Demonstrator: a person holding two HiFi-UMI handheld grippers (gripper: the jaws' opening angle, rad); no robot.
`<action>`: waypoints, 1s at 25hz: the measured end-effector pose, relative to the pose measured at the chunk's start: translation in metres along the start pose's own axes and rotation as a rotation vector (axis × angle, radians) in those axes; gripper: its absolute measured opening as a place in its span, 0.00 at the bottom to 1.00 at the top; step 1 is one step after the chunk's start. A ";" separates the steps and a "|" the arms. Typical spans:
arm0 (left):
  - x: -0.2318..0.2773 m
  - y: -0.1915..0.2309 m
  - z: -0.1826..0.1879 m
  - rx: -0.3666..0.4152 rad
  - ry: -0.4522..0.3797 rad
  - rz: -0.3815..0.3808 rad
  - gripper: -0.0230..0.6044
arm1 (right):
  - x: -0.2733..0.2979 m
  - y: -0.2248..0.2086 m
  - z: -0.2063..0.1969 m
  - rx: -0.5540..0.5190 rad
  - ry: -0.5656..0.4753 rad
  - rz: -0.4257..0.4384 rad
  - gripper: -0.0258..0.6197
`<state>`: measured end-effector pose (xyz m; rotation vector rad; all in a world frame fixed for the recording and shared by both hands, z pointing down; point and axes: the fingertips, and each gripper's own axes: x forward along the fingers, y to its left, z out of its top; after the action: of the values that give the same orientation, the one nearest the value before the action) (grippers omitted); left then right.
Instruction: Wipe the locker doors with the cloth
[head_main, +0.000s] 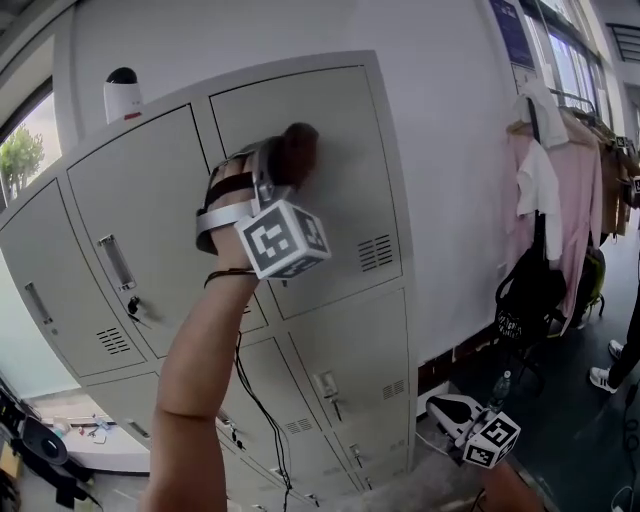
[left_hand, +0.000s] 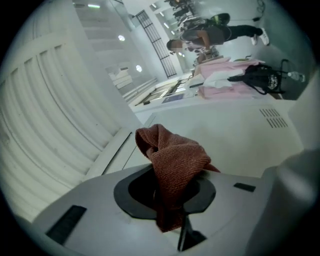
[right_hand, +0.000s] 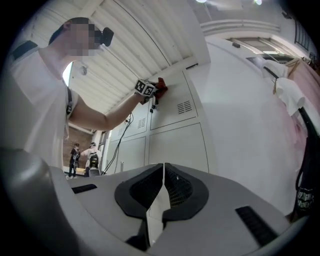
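Observation:
My left gripper (head_main: 285, 165) is raised against the upper right locker door (head_main: 340, 190) and is shut on a rust-brown cloth (head_main: 297, 152). In the left gripper view the bunched cloth (left_hand: 172, 165) sticks out from between the jaws and presses on the pale grey door (left_hand: 235, 140). My right gripper (head_main: 470, 425) hangs low at the bottom right, away from the lockers. In the right gripper view its jaws (right_hand: 163, 192) are shut with nothing between them, and the cloth (right_hand: 161, 86) shows far off on the door.
The grey lockers (head_main: 130, 230) stand in rows with handles and vent slots. A white camera (head_main: 122, 94) sits on top. Right of the lockers hang pink and white clothes (head_main: 560, 190) and a black bag (head_main: 528, 295). A cable (head_main: 262, 410) dangles down the lower doors.

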<state>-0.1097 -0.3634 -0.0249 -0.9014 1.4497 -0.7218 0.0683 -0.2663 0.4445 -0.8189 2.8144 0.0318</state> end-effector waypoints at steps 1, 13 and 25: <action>-0.006 0.013 -0.018 -0.019 0.028 0.016 0.15 | 0.006 0.002 -0.001 0.000 0.003 0.015 0.07; -0.001 -0.003 -0.008 0.088 -0.003 0.003 0.15 | 0.027 0.017 -0.001 0.012 -0.009 0.094 0.07; 0.058 -0.075 0.137 0.186 -0.186 -0.144 0.15 | -0.026 -0.004 -0.005 0.014 -0.002 -0.071 0.07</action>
<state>0.0357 -0.4402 -0.0013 -0.9092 1.1430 -0.8415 0.0909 -0.2563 0.4547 -0.9146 2.7782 0.0025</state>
